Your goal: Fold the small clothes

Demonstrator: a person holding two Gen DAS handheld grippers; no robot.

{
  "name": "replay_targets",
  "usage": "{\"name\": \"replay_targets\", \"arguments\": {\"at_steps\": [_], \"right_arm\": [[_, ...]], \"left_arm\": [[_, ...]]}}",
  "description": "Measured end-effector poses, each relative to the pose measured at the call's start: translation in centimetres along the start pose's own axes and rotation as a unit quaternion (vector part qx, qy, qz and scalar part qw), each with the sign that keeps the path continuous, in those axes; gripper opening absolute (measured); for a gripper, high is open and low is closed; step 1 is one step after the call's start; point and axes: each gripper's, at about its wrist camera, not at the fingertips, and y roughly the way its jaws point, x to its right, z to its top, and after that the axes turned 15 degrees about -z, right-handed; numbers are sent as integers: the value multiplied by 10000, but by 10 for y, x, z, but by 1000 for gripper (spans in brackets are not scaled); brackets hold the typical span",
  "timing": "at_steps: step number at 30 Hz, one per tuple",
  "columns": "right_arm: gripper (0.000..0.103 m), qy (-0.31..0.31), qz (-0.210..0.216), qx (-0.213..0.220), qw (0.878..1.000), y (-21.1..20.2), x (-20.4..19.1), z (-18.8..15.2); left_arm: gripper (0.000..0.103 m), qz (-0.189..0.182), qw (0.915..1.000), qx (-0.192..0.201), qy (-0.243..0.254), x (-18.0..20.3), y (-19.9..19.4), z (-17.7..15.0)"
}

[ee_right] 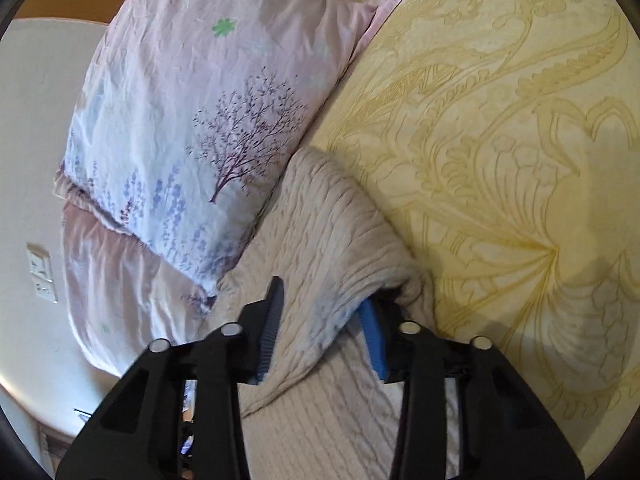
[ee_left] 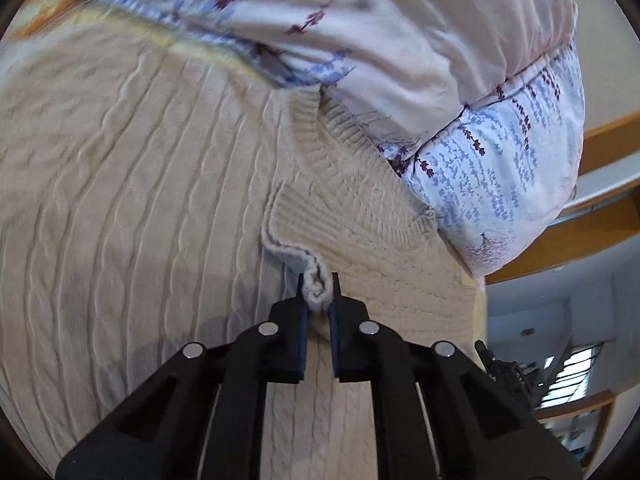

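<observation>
A beige cable-knit sweater (ee_left: 132, 184) lies spread on the bed, its ribbed V-neck collar (ee_left: 320, 160) pointing toward the pillows. My left gripper (ee_left: 319, 294) is shut on a bunched fold of the sweater's ribbed edge. In the right wrist view the same sweater (ee_right: 320, 232) is draped in a thick fold between my right gripper's jaws. My right gripper (ee_right: 328, 308) stands wide open, with knit fabric lying over the right finger so its tip is hidden.
Two floral pillows (ee_left: 400, 28) are stacked just beyond the collar; they also show in the right wrist view (ee_right: 200, 120). A yellow patterned bedspread (ee_right: 500, 140) covers the bed. A wooden headboard (ee_left: 608, 140) and a white wall with sockets (ee_right: 42, 276) lie beyond.
</observation>
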Motion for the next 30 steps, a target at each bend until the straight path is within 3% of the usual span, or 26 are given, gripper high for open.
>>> {"name": "replay_targets", "arguments": {"at_steps": [1, 2, 5, 8, 13, 15, 16, 19, 20, 21, 26, 30], "right_arm": [[11, -64, -49, 50, 10000, 1, -3, -1], [9, -177, -46, 138, 9997, -2, -5, -3], [8, -596, -70, 359, 9976, -13, -16, -16], [8, -945, -181, 352, 9947, -14, -22, -29], [8, -1347, -871, 417, 9862, -1, -27, -41], [9, -1577, -1100, 552, 9798, -3, -32, -45], [11, -1642, -1172, 587, 9777, -5, -33, -46], [44, -1784, -1364, 732, 9717, -15, -34, -51], [58, -1789, -1372, 787, 9711, -19, -33, -52], [62, -1801, -1300, 853, 9713, -25, -31, -55], [67, -2079, -870, 836, 9707, -30, -34, -72], [67, -2449, -297, 629, 9670, -24, -41, -86]], "left_arm": [[8, -16, 10000, 23, 77, 3, -2, 2], [7, -46, 9998, 58, 169, 6, -6, 4], [7, -14, 9983, 213, 540, 15, -23, 9], [7, 359, 9954, 284, 843, 10, -35, 9], [8, 689, 9956, 47, 628, -16, -28, 2], [11, 713, 9950, 125, 685, -18, -29, -1], [12, 750, 9946, 119, 714, -16, -28, -1], [27, 698, 9947, 126, 739, -13, -35, -5], [40, 630, 9950, 125, 759, -12, -40, -7], [49, 565, 9950, 176, 803, -11, -50, -9], [74, 611, 9910, 699, 966, -18, -118, -16], [75, 967, 9841, 1328, 678, -47, -179, -15]]}}
